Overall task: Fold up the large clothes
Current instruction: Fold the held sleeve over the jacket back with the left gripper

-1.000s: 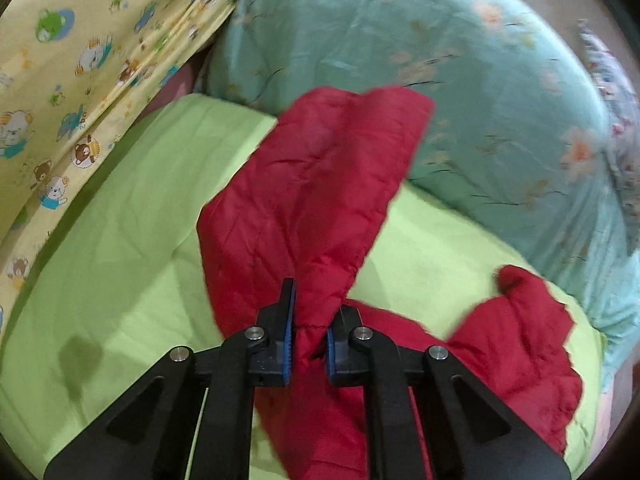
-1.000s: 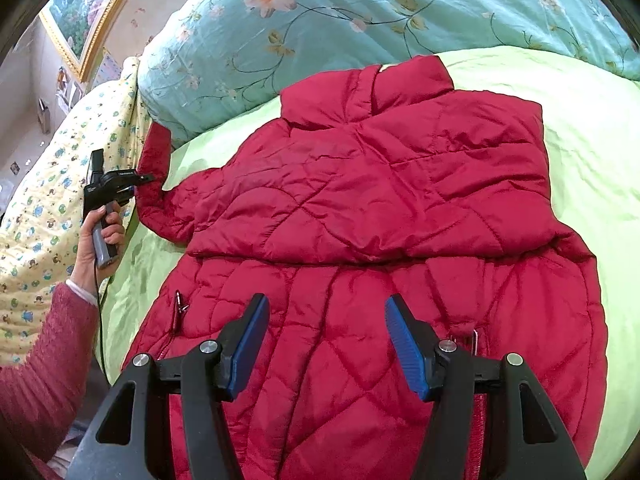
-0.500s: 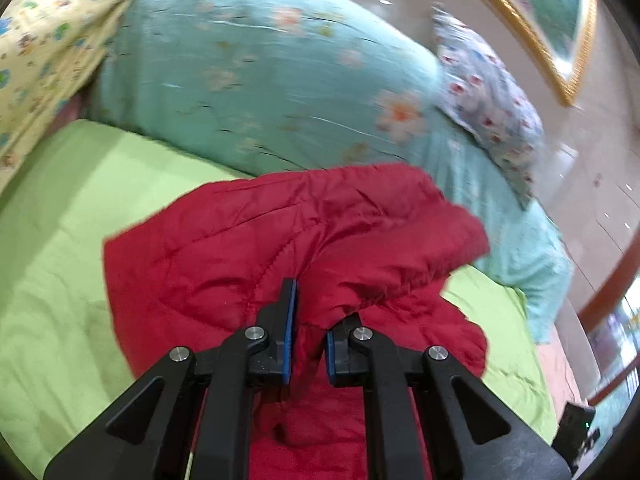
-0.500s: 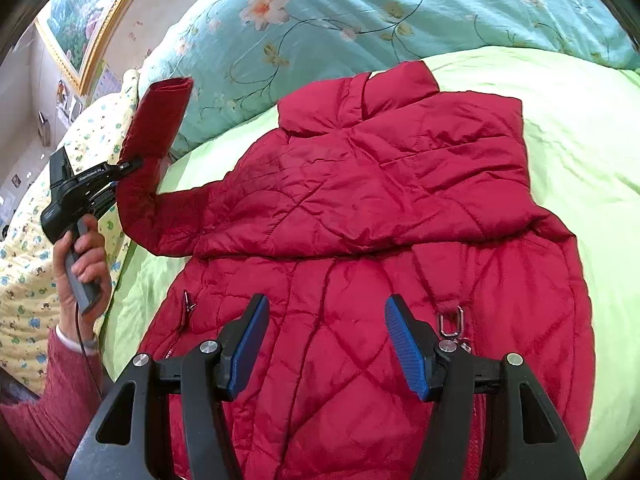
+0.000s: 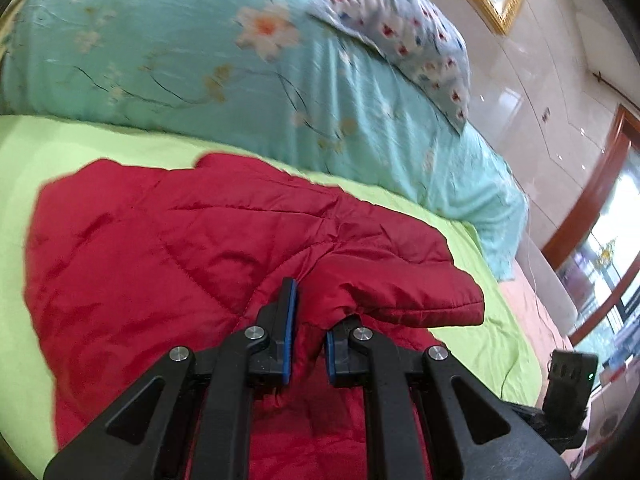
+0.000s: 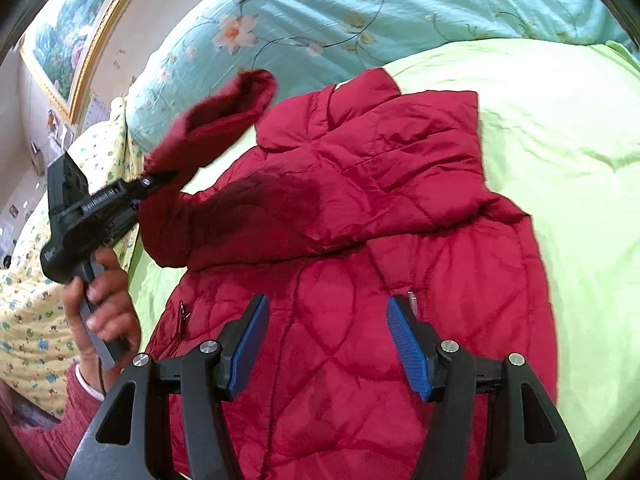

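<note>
A red quilted jacket (image 6: 360,208) lies spread on a lime green bed sheet (image 6: 560,152); it also shows in the left wrist view (image 5: 180,248). My left gripper (image 5: 307,330) is shut on the jacket's sleeve (image 5: 392,292) and holds it lifted over the jacket body. In the right wrist view the left gripper (image 6: 160,178) pinches that raised sleeve (image 6: 216,120) at the jacket's left side. My right gripper (image 6: 326,344) is open and empty, hovering over the jacket's lower front.
A teal floral duvet (image 5: 200,60) lies along the far side of the bed, with a small patterned pillow (image 5: 400,28) on it. A yellow cartoon-print blanket (image 6: 32,320) lies at the left. A framed painting (image 6: 68,28) hangs on the wall.
My left gripper has lifted the sleeve off the sheet and swung it up and inward over the jacket body. My right gripper has stayed open, nearly still.
</note>
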The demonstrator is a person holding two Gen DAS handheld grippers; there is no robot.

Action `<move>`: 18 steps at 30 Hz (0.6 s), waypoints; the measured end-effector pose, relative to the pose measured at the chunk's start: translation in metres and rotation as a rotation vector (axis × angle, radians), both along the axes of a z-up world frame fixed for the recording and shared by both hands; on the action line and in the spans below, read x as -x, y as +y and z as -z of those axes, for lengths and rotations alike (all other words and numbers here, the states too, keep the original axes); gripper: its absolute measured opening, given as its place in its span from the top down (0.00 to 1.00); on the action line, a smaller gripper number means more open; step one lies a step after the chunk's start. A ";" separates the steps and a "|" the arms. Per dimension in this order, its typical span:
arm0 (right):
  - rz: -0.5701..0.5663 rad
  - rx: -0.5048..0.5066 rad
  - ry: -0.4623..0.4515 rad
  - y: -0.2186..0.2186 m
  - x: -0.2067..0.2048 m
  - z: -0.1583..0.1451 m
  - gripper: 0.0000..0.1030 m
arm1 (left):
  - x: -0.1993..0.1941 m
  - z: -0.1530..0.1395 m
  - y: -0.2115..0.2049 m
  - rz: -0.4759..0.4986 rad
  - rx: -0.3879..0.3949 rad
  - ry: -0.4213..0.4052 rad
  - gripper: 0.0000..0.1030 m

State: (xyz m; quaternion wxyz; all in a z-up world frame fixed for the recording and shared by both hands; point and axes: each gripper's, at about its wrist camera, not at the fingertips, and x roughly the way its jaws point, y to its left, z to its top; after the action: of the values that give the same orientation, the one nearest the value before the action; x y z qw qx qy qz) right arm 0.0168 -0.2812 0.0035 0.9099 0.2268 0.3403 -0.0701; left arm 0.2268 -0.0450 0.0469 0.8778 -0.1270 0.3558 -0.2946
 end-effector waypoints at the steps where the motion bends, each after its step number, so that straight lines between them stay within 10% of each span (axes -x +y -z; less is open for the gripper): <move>1: 0.008 -0.006 -0.004 -0.003 0.002 0.000 0.38 | 0.000 0.004 -0.006 0.006 -0.004 0.008 0.91; 18: 0.056 -0.162 -0.078 -0.073 -0.057 -0.004 0.38 | -0.011 0.068 -0.058 0.057 -0.050 0.155 0.91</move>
State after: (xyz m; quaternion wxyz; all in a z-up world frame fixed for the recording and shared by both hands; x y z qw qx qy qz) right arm 0.0738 -0.3545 0.0075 0.8988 0.3114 0.3028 -0.0590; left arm 0.2375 -0.1034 -0.0215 0.8417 -0.1176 0.4335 -0.2996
